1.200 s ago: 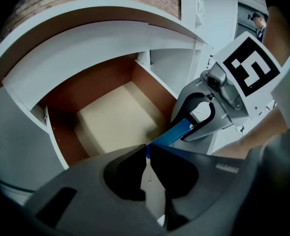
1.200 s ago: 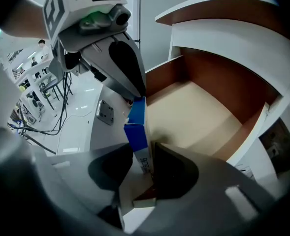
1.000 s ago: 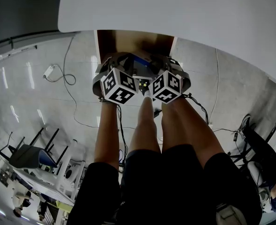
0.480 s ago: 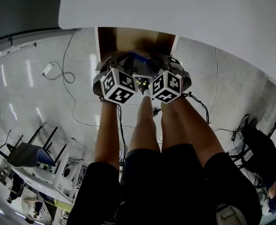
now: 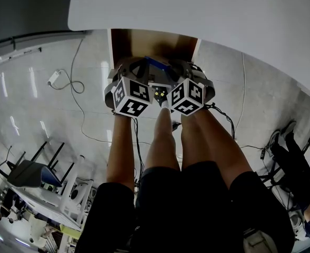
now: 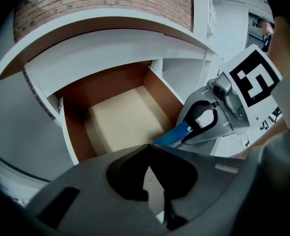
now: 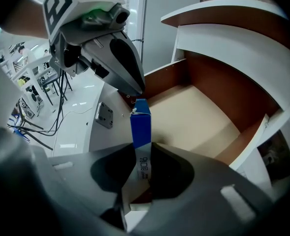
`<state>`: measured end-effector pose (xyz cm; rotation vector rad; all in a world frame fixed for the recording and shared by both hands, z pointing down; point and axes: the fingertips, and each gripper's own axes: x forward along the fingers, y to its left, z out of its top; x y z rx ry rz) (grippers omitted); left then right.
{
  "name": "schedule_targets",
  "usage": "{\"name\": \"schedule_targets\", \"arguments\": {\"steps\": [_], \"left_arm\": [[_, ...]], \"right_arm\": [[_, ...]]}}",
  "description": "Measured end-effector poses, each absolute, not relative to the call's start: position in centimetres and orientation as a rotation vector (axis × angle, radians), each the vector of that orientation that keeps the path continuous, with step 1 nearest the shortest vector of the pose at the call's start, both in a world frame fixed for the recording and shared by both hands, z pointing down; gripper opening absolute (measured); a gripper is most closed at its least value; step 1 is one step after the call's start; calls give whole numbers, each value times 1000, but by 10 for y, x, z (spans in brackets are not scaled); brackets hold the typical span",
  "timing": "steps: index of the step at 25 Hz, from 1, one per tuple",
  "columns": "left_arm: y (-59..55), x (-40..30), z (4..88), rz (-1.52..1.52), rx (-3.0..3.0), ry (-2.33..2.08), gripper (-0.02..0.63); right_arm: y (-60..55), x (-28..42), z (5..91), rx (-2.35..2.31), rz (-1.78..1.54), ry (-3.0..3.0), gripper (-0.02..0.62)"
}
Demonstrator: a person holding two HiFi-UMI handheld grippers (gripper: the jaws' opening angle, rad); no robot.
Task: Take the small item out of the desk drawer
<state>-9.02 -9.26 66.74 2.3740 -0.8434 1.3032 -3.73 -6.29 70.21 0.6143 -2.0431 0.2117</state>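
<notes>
Right gripper view: R hand-held gripper [image 7: 140, 149] just closed on box [image 7: 140, 124], held above open drawer [image 7: 218, 82]. L hand-held gripper [image 6: 148, 146] shut, empty. Looks nearly done.

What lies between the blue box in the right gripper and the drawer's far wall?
Nothing: the right gripper view shows only bare beige drawer floor from the blue-and-white box the right gripper just closed on to the brown far wall.
</notes>
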Motion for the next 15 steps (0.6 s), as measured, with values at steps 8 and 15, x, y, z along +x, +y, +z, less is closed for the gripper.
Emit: {"name": "schedule_targets", "arguments": {"steps": [8,15], "left_arm": [[-91,-95,659,1244,2361,-896,-2],[-93,-100,654,1213,2350,-921,-2]], "right_arm": [[-62,-37,695,637,227,-2055,104],[-68,-36,688,672,251,-2063,104]]}}
